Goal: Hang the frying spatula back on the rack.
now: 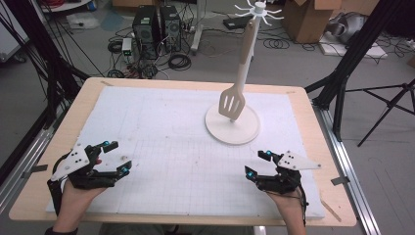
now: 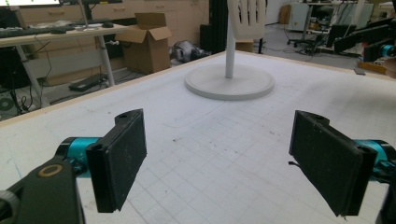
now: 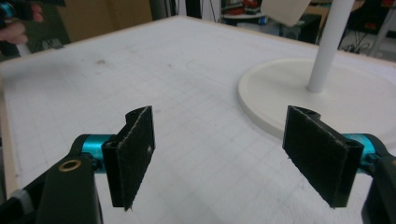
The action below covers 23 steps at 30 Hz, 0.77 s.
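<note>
- Landmark: white utensil stand [image 1: 232,125], a round base with a tall post, set on the white gridded mat [image 1: 161,147] toward the mat's far right.
- A cream slotted spatula [image 1: 232,102] hangs along the stand's post, blade down, just above the base. Whether the blade touches the base is hard to tell from the high view.
- Hook crown [image 1: 258,11] at the top of the post: thin white prongs against floor clutter, hard to count.
- Left gripper [image 1: 113,156]: near-left of the stand, well apart from it, low over the mat's near-left part. Jaws spread wide, nothing between them.
- Left gripper view: stand base [image 2: 229,84] lies ahead past the open pads [image 2: 122,156]. The spatula blade [image 2: 248,17] is cut off by the top edge, so only its slotted lower part shows.
- Right gripper [image 1: 259,163]: on the near side of the stand and closer to it than the left one, not touching. Jaws released and wide, holding nothing.
- Right gripper view: base rim [image 3: 261,100] sits just beyond the right pad [image 3: 315,156]. The post [image 3: 327,46] runs out of frame at the top, and a corner of the spatula [image 3: 285,10] is clipped there too.
- Same view, far top-left corner: fingers of the other hand [image 3: 16,30], blurred and half out of frame.
- Both forearms are cut off by the bottom edge of the high view.
</note>
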### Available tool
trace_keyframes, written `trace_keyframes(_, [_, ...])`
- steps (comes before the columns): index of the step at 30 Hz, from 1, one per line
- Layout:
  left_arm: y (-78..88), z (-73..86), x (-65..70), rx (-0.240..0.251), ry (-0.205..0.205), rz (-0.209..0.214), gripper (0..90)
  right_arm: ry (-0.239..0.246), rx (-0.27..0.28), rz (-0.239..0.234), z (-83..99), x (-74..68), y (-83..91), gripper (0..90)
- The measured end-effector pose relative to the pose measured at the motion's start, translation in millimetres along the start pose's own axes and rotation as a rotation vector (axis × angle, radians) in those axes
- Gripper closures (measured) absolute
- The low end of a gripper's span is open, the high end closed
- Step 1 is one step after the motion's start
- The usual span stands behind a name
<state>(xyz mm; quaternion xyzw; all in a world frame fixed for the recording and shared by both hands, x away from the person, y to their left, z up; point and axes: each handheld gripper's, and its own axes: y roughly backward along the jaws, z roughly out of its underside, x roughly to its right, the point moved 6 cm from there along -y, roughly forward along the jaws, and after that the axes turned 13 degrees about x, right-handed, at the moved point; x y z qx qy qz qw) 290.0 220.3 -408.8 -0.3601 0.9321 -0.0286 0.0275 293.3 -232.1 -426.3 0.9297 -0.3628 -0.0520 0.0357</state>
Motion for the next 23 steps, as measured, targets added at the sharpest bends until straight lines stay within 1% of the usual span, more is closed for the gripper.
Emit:
trace_keyframes(3, [0.4, 3.4, -0.7, -0.008, 0.000, -0.001, 19.7, -0.003, -0.006, 0.008, 5.4, 3.1, 2.9, 23.6])
trace_keyframes(4, [0.1, 4.0, -0.9, -0.007, 0.000, -0.001, 19.7, 0.000, -0.011, 0.020, 6.6, 4.3, 4.5, 23.5])
trace_keyframes(7, [-1.1, 4.2, -0.7, -0.009, 0.003, 0.001, 20.0, -0.004, -0.007, 0.021, 6.9, 5.6, 7.2, 23.7])
trace_keyframes(9, [-2.1, 3.2, 1.2, -0.009, 0.003, 0.008, 20.3, -0.007, -0.017, 0.016, 8.0, 6.0, 7.5, 23.8])
trace_keyframes(11, [-2.6, 2.6, 2.1, -0.010, 0.000, 0.010, 20.4, -0.010, -0.032, 0.018, 9.8, 6.2, 6.8, 23.7])
trace_keyframes(12, [-2.4, 2.4, 2.5, -0.014, 0.002, 0.011, 20.3, -0.003, -0.033, 0.021, 10.4, 7.1, 6.2, 23.6])
trace_keyframes(13, [-2.4, 2.1, 2.9, -0.013, 0.001, 0.014, 20.4, -0.009, -0.036, 0.021, 10.7, 6.6, 6.2, 23.5])
trace_keyframes(18, [-1.8, 1.6, 2.5, -0.010, 0.002, 0.008, 20.3, 0.000, -0.031, 0.017, 9.9, 7.1, 6.3, 23.2])
trace_keyframes(22, [-3.0, 2.7, 2.0, -0.014, 0.006, 0.008, 20.3, -0.012, -0.036, 0.025, 10.6, 9.0, 7.8, 22.5])
trace_keyframes(23, [-4.1, 2.8, 1.5, -0.018, 0.008, 0.006, 20.2, -0.009, -0.036, 0.022, 10.6, 9.9, 7.8, 22.4])
